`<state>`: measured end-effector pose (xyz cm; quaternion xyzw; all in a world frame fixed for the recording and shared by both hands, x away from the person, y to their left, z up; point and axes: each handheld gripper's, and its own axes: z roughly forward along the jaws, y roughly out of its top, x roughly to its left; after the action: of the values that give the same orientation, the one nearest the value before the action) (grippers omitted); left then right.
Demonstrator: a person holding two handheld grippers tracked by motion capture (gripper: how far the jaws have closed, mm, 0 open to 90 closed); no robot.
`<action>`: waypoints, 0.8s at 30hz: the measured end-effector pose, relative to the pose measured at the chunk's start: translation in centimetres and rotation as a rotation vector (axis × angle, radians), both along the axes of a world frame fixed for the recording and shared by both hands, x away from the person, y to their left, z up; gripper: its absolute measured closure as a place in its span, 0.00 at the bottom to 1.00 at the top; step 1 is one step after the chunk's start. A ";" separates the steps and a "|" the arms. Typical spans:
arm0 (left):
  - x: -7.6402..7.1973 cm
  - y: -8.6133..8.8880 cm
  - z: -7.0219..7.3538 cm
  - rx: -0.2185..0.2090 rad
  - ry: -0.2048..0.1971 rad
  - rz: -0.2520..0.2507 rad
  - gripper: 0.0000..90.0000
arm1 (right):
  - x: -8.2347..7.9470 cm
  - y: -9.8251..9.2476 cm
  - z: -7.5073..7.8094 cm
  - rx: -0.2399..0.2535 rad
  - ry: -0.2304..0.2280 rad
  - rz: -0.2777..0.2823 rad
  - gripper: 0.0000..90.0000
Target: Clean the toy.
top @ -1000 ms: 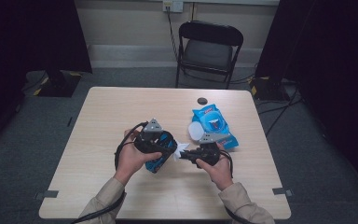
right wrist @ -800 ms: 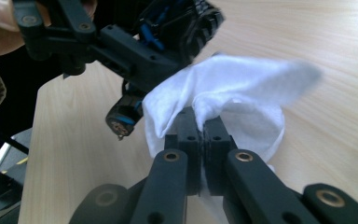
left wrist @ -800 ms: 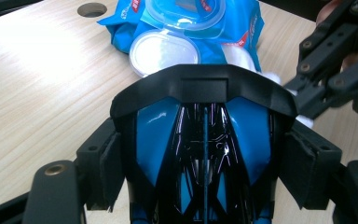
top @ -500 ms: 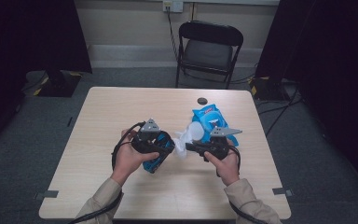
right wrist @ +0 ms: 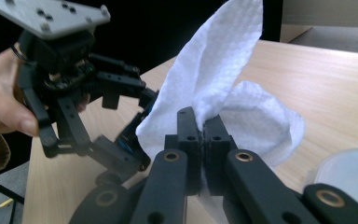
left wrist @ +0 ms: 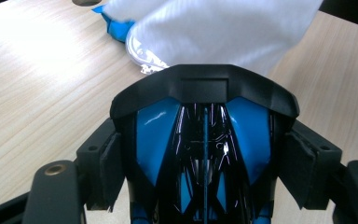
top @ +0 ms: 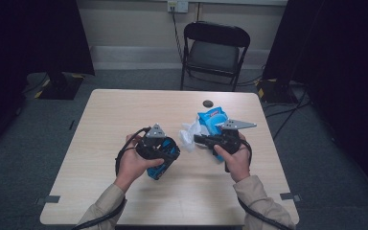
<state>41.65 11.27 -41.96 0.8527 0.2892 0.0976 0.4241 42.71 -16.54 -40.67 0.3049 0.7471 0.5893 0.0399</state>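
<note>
**A white wipe pinched between two hands**

From above, a person stands at the near edge of a pale wooden table (top: 124,115) with a pair of tongs in each hand. The left tongs (top: 165,155) grip a blue and black pack (top: 164,160), which sits under and just ahead of them. The right tongs (top: 197,139) point across toward the left ones, and a crumpled white wipe (top: 188,136) hangs at their tip, between the two tools. Just behind the right tongs lies a blue wipe packet (top: 212,119), and past that, farther up the table, a small dark round thing (top: 207,103). A black folding chair (top: 214,52) stands beyond the far edge.

Looking along the left tongs (left wrist: 204,154), both pads (left wrist: 109,170) press on the flanks of the glossy blue and black pack (left wrist: 204,140), so it is firmly grasped. Straight ahead, the white wipe (left wrist: 223,32) hangs above the wood, with a scrap of the blue packet (left wrist: 114,25) beside it.

Looking along the right tongs (right wrist: 200,133), the jaws are clenched tight on the wipe (right wrist: 214,79), which rises out of them as a tall peak and folds down behind into a rounded fold. To their left, the other hand (right wrist: 2,98) holds the left tongs (right wrist: 121,135), very near the wipe's edge.
</note>
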 end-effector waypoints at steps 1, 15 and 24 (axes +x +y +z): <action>0.0 0.0 0.0 0.001 0.003 -0.001 0.28 | 0.0 0.0 0.2 0.006 -0.004 0.000 0.99; 0.3 -1.5 -0.4 -0.006 0.008 -0.028 0.28 | 0.2 1.4 0.1 0.046 0.018 0.027 0.99; 0.2 -1.5 0.3 -0.018 -0.003 -0.038 0.28 | 0.0 2.7 -1.8 -0.006 0.044 0.044 0.99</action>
<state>41.84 9.79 -41.64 0.8539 0.2732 0.0883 0.4340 42.70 -13.88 -42.48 0.3010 0.7562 0.5809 0.0114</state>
